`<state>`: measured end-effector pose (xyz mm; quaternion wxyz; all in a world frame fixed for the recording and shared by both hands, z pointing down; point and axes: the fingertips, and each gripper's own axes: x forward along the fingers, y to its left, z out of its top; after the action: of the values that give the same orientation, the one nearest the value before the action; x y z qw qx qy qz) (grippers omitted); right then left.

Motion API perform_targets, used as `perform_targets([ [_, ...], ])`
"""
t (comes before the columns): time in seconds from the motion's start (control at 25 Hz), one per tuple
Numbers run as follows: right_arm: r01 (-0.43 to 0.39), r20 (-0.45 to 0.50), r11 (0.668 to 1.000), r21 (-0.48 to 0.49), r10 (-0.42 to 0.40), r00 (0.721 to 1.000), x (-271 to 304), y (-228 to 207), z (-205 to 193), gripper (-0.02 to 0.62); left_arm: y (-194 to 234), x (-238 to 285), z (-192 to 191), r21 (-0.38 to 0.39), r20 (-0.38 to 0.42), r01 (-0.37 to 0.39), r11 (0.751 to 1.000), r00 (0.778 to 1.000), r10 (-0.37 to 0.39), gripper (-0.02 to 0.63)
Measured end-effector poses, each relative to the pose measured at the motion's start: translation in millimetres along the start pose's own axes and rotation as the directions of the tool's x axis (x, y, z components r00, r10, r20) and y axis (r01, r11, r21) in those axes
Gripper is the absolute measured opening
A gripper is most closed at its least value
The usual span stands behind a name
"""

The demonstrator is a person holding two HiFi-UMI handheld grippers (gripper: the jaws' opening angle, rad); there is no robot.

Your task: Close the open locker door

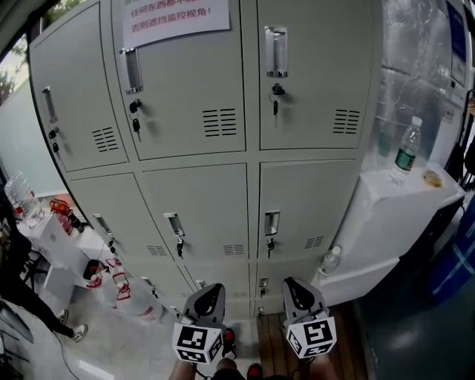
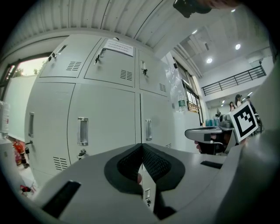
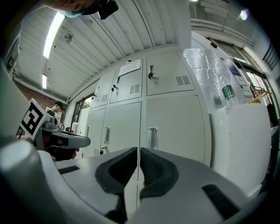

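Head view: I'm looking down at a bank of grey lockers (image 1: 252, 159), and every one of the doors (image 1: 200, 211) I can see lies flush with its frame. I cannot pick out one standing ajar. A paper notice (image 1: 174, 16) is stuck on the top middle door, and keys (image 1: 136, 126) hang from several locks. The left hand-held gripper (image 1: 207, 295) and the right hand-held gripper (image 1: 299, 291) sit side by side at the bottom, both pointing at the lowest row and apart from it. To the right, a bottle (image 1: 406, 151) stands upright on a white cabinet (image 1: 386, 223), near the top's edge beside the lockers.

Left gripper view: the jaws of the left hand-held gripper (image 2: 141, 152) meet at their tips with nothing between them. Closed doors fill the space ahead, and the right hand-held gripper (image 2: 205, 133) shows at the right.

Right gripper view: the jaws of the right hand-held gripper (image 3: 138, 153) stand all but together, with only a thin slit between the pads and nothing in it. Flush doors lie ahead, clear of the jaws, and the bottle (image 3: 227, 94) stands to the right.
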<state>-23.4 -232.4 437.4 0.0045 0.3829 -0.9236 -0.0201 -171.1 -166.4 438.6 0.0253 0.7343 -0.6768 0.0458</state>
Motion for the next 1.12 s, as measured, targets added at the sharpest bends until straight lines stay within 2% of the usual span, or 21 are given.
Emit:
perform_targets([
  [0.24,0.010,-0.019,1.000,0.015,-0.009,1.000,-14,-1,-12,0.025,-6,-6,-6,-0.001,-0.005,0.006,1.000,1.000,-0.006,0.021],
  [0.72,-0.016,-0.014,1.000,0.008,0.016,1.000,-14,7,-11,0.020,-14,-7,-1,0.008,0.001,0.021,1.000,1.000,-0.021,0.021],
  [1.12,-0.007,-0.013,1.000,0.011,0.007,1.000,-16,4,-9,0.020,-16,-7,2,0.009,0.007,0.021,1.000,1.000,-0.021,0.021],
])
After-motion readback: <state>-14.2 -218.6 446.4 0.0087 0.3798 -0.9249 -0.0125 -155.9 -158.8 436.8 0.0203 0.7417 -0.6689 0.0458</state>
